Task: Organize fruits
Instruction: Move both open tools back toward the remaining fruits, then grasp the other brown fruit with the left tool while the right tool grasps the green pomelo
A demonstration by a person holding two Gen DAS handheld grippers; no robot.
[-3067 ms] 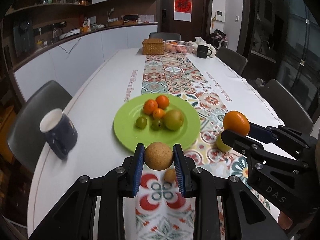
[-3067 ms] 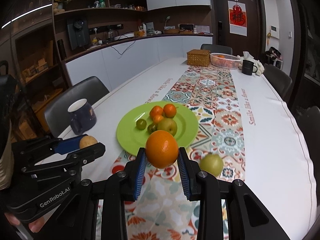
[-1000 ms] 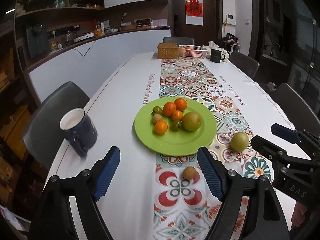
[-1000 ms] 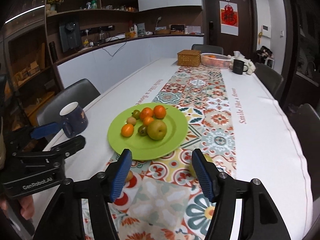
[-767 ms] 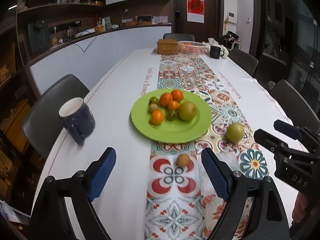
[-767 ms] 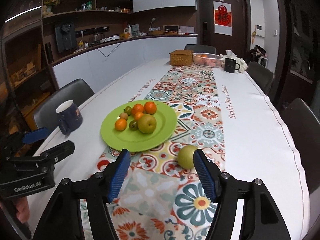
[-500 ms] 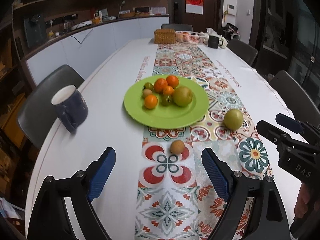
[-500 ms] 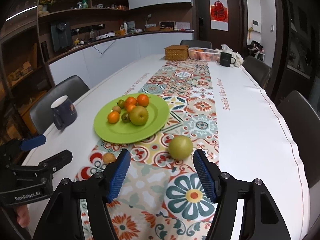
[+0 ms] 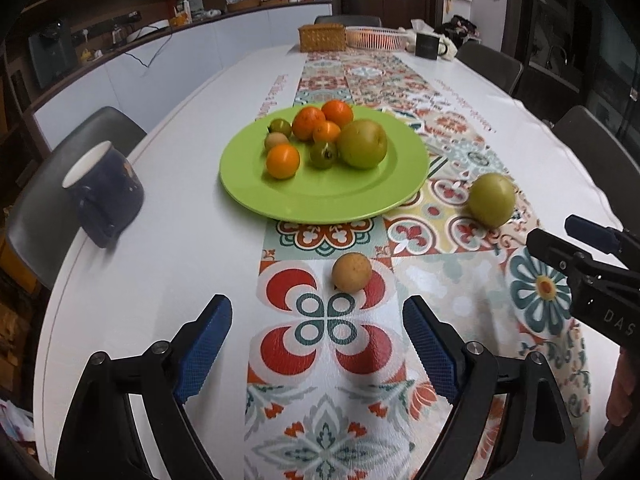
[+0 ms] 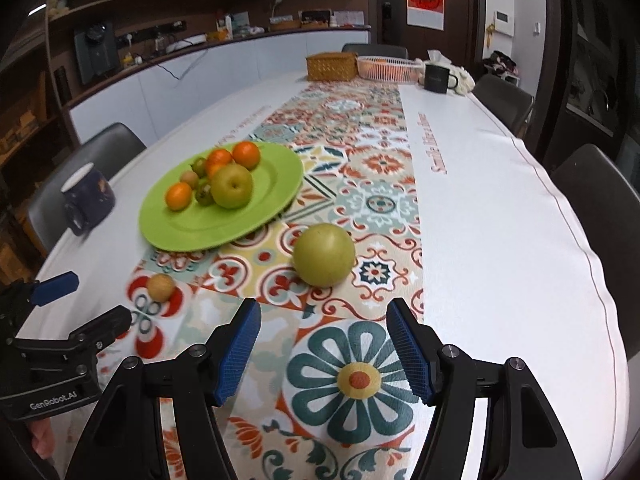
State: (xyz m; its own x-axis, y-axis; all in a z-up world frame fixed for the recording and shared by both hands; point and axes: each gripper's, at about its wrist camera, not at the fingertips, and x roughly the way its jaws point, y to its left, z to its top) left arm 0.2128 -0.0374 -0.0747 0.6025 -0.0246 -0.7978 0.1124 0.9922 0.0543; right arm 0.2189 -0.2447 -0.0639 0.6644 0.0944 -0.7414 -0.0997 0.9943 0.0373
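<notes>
A green plate [image 9: 360,196] [image 10: 264,208] holds several fruits: oranges, small green ones and a large green pear [image 9: 362,144] [image 10: 232,186]. A small brown fruit [image 9: 352,272] [image 10: 161,287] lies on the patterned runner just ahead of my left gripper [image 9: 318,344], which is open and empty. A loose green pear [image 9: 491,199] [image 10: 324,255] lies on the runner right of the plate, just ahead of my right gripper [image 10: 324,350], also open and empty.
A dark blue mug [image 9: 105,196] [image 10: 86,196] stands left of the plate near the table edge. A wicker box [image 10: 331,66], a pink basket [image 10: 388,68] and a black mug [image 10: 438,78] stand at the far end. Chairs line both sides.
Both grippers earlier held fruit and now are open; an extra orange and small brown fruit lie on the plate. Both have since dropped lower and closer to the loose fruits on the runner.
</notes>
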